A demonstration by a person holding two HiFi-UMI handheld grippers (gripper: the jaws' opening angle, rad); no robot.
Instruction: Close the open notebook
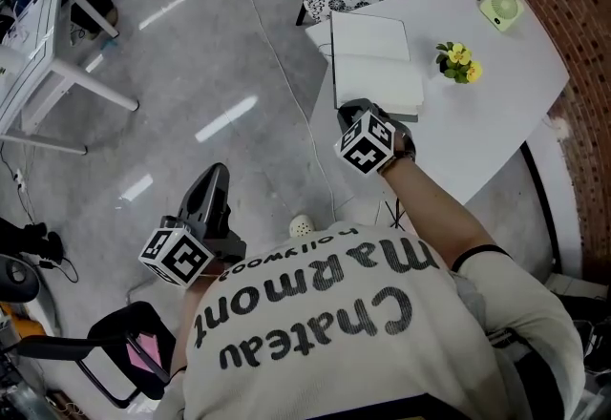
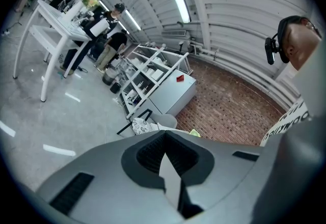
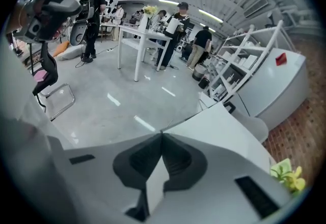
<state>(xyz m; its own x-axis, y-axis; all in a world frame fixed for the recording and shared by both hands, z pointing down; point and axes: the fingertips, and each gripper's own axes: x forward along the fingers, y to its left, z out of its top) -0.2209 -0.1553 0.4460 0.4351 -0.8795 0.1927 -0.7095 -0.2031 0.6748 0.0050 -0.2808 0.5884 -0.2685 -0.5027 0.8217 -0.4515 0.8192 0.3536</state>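
From the head view we see the open notebook [image 1: 374, 63] lying flat on the left part of the white table [image 1: 496, 94]. One page is on the far side and one on the near side. A small yellow flower [image 1: 458, 62] stands just to its right, and a pale green gadget [image 1: 502, 8] sits farther off near the table's far edge.

The right gripper [image 1: 355, 111] reaches to the near edge of the near page. From above, its marker cube [image 1: 366, 143] and the hand cover the tips, so we cannot tell whether they touch the paper. The right gripper view shows what the head view hides. There the right gripper [image 3: 162, 134] has its jaws pressed together, and we see nothing caught at the tips. Past them are the white tabletop and the flower [image 3: 288, 174] low at the right, but we cannot pick out the notebook.

The right arm is stretched forward from the shoulder, with the gripper tilted down toward the table.

The left gripper [image 1: 218, 175] is held low on the near left, over the grey floor [image 1: 191, 74] and well apart from the table and notebook. Its own view shows the left gripper [image 2: 164, 134] with its jaws together too. Beyond it we see a brick wall [image 2: 229, 111], shelving [image 2: 147, 73] and a patterned chair [image 2: 142, 126].
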